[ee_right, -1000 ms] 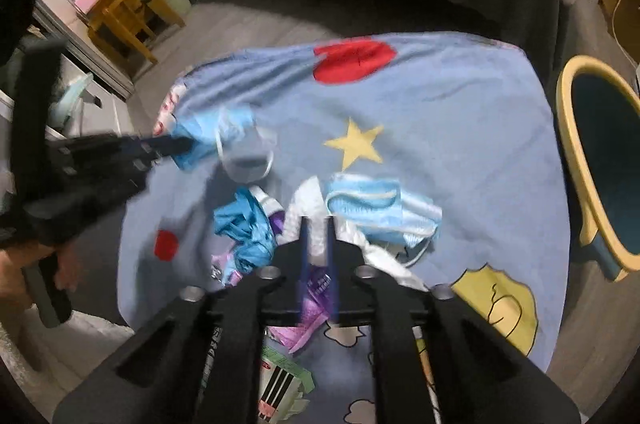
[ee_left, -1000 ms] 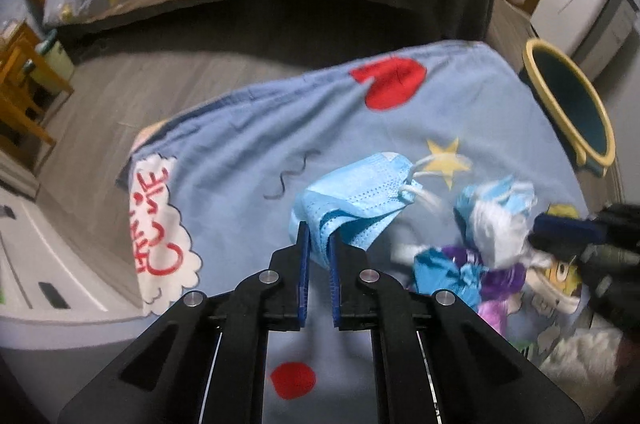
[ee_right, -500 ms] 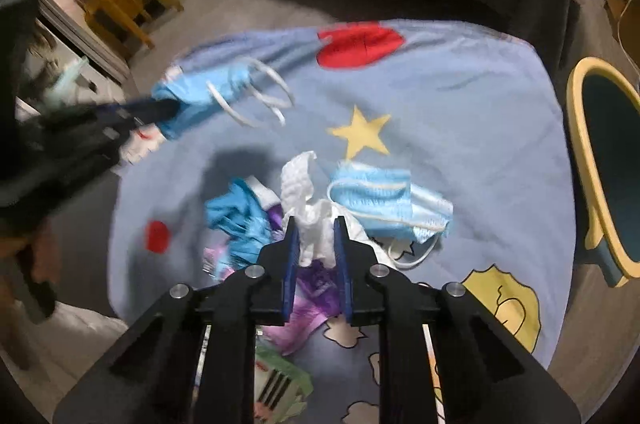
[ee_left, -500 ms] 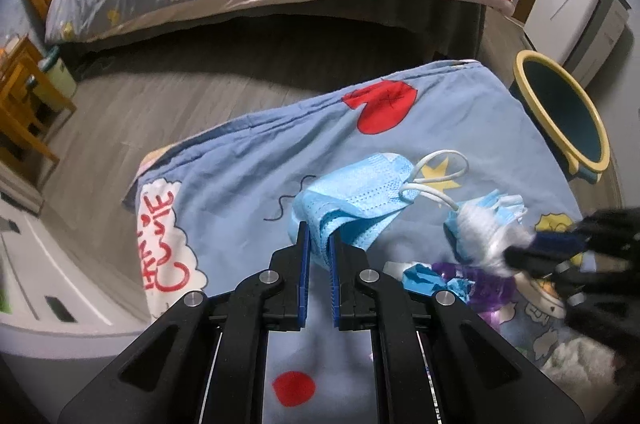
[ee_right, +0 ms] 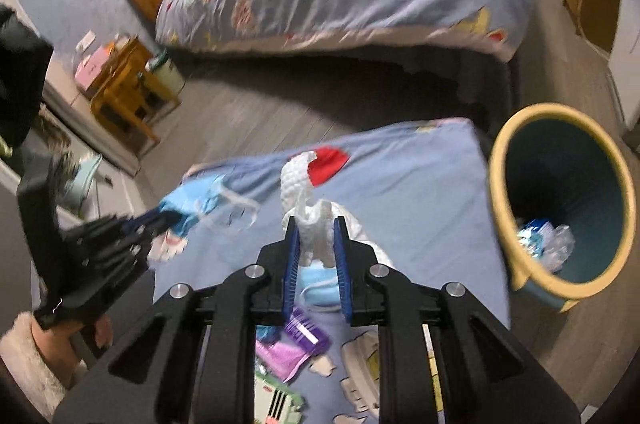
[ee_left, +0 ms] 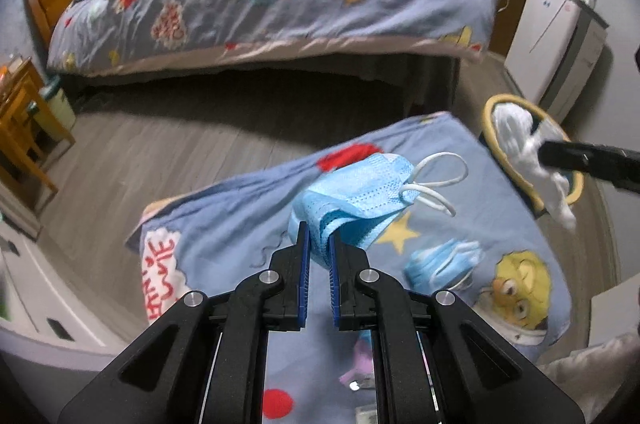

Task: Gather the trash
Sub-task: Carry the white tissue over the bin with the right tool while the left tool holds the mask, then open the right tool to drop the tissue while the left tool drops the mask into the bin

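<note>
Bin: the trash bin (ee_right: 560,200) stands on the floor just beside the right edge of the blue blanket (ee_right: 420,208), its mouth tilted toward the grippers; some trash is already inside.
Nearer hand: by my judgement the right one, the bin lies ahead and to the right of its jaws.
Right gripper (ee_right: 316,244): clenched on a white crumpled tissue (ee_right: 310,224), held above the blanket.
Left gripper (ee_left: 319,248): clenched on a blue face mask (ee_left: 360,196), its ear loops hanging to the right, toward the bin.
Remaining: a second mask (ee_left: 440,260) and purple wrappers (ee_right: 292,348) lie on the blanket.
</note>
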{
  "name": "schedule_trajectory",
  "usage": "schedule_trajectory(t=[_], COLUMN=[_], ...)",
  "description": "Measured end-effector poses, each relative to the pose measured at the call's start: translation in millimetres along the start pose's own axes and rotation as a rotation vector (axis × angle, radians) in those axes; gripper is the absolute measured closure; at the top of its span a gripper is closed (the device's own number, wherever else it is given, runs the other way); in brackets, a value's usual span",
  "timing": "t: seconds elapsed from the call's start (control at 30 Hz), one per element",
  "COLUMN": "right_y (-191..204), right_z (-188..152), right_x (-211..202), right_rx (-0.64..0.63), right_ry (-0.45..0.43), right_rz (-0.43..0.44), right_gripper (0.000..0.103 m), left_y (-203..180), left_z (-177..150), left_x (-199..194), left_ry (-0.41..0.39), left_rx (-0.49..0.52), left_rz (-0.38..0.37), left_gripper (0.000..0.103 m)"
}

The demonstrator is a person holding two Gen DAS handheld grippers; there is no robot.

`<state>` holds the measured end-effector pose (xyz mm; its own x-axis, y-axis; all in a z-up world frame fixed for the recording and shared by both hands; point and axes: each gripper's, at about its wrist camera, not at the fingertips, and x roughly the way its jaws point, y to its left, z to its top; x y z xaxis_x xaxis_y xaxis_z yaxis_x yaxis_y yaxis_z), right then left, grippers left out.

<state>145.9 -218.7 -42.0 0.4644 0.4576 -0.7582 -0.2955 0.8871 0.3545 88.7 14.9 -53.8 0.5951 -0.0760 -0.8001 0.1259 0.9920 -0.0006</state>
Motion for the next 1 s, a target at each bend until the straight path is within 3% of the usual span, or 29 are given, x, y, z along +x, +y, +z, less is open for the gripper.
schedule_trajectory(t=[0.33,0.5,0.8,1.0], right_y=[-58.0,-89.1,-163.0,-207.8], right_z=[41.6,48.4,50.4,40.5], right_x=[-37.0,-39.0,-59.7,-57.2], right_rx=[0.047,0.091,0.206,0.342], right_ry=[-0.137,-0.157,-0.200,-0.193], right_rz=[-0.085,-0.128,-0.218,-0.219], right_gripper=[0.087,0.087,0.087,0.087], left_y=[-23.3,-44.4,-109.6,-166.4], left_z=[14.3,23.8,55.0,75.6], left_x=[6.5,16.3,40.1,58.3], left_ry=[-0.032,-0.029,-0.041,-0.040], left_rx=[0.047,0.083,0.180,0.239], left_rz=[-0.034,-0.045,-0.097,-0.169], left_gripper=[0.094,0.094,0.094,0.094])
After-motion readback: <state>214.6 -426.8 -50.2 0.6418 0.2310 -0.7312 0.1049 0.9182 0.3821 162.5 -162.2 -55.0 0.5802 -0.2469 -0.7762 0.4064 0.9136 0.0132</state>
